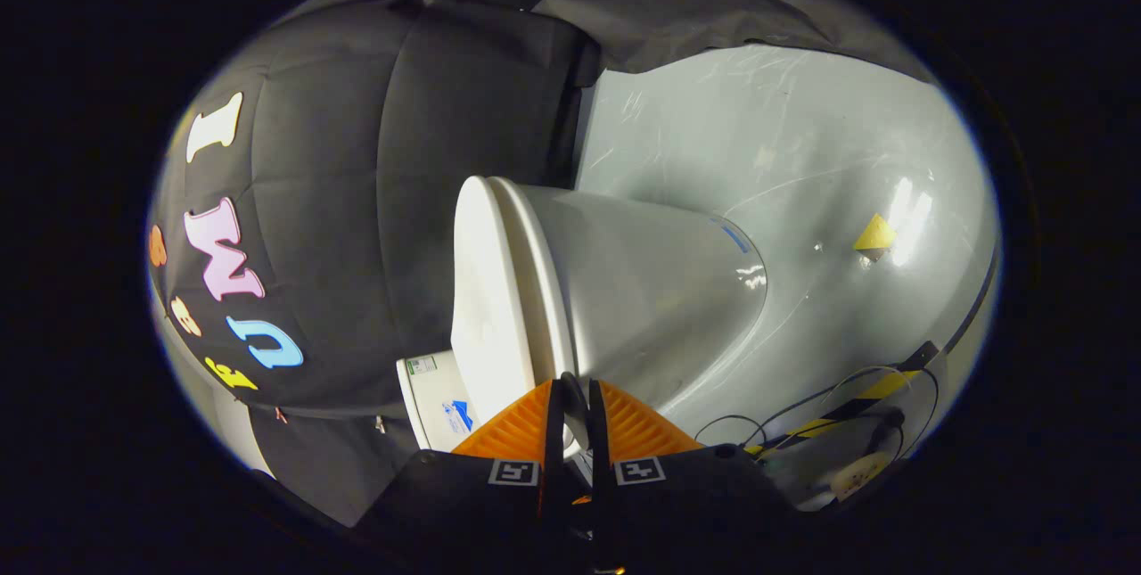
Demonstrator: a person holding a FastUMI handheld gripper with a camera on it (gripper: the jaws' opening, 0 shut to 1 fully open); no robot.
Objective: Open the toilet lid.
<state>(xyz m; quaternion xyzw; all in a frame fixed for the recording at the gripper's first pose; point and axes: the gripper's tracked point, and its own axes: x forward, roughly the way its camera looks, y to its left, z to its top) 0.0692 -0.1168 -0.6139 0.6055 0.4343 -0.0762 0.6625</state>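
Fingers (570, 388) nearly closed at toilet lid (486, 299) edge

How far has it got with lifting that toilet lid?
Not far, by the look of it. Done: the claw has reached the toilet, its fingers close together at the rim edge. In hand: they seem to pinch the edge of the lid, though whether both press on it is unclear. Left: the lid lies flat against the seat over the bowl, so the lifting itself remains.
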